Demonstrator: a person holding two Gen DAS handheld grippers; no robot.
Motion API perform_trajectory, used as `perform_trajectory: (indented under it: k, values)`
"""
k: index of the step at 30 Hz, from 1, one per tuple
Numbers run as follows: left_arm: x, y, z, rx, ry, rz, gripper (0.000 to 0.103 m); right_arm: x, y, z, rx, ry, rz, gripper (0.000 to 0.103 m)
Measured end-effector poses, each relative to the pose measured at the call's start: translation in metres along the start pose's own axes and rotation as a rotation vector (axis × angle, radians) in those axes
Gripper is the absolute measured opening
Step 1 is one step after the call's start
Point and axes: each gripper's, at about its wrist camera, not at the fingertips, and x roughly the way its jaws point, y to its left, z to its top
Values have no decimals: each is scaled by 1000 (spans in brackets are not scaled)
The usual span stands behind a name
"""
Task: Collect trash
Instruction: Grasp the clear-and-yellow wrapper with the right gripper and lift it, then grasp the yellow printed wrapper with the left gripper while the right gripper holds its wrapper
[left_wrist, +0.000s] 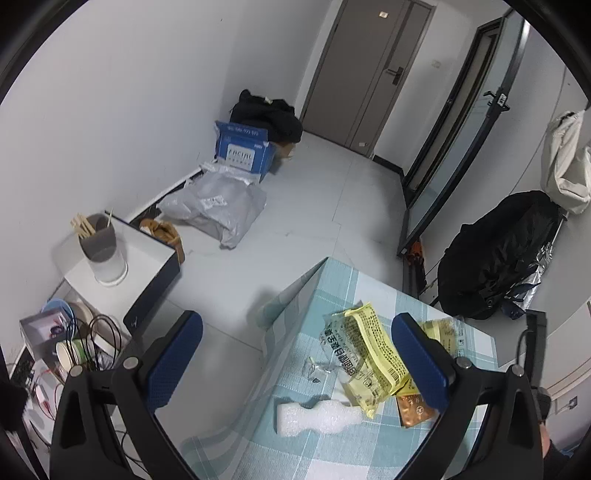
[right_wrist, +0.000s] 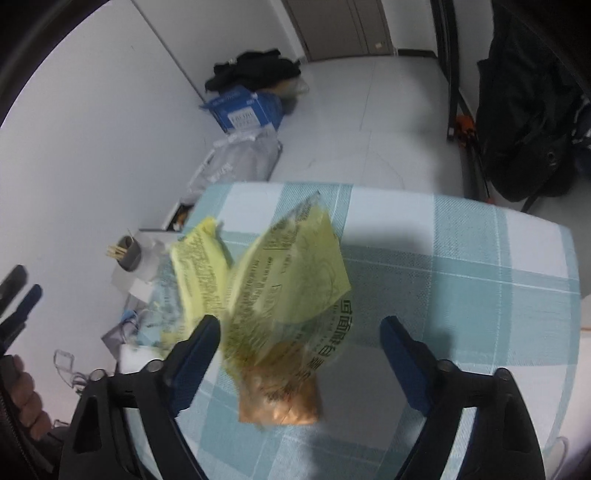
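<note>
Trash lies on a table with a blue-and-white checked cloth (left_wrist: 332, 454): a yellow noodle wrapper (left_wrist: 364, 354), a white foam piece (left_wrist: 319, 417), a small clear plastic scrap (left_wrist: 316, 369) and an orange seasoning sachet (left_wrist: 413, 408). My left gripper (left_wrist: 297, 354) is open above the table's left edge, the wrapper near its right finger. In the right wrist view the yellow wrapper (right_wrist: 280, 280) and orange sachet (right_wrist: 280, 402) lie blurred between the fingers of my open right gripper (right_wrist: 299, 350), over the cloth (right_wrist: 461, 277).
A white side table holds a grey cup with chopsticks (left_wrist: 98, 240). Below it sits a cluttered shelf with cups and cables (left_wrist: 74, 347). A blue box (left_wrist: 243, 149), a grey plastic bag (left_wrist: 218, 206) and black clothes lie on the floor by the wall. A black backpack (left_wrist: 498, 254) stands to the right.
</note>
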Motion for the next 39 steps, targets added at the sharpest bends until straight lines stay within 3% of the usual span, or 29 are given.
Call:
perform_trajectory:
  k: [5,12,18,31,39]
  values:
    - [5,6,1,-50,44,-17,101,8,0,-3,20,11,43,70]
    - [9,5,0,-57,65,-19,101,6,1,-5,27,-3,99,34]
    - [10,3,1,-38,63,-5,101,2,2,-7,27,-18,119,18]
    - [5,3,-3,-26,38,-50,101,-33,11,-13,-41,-55,110,13]
    - [16,-3,-4,-9,92,-106,100,-67,13,-34,-123,-63,96,12]
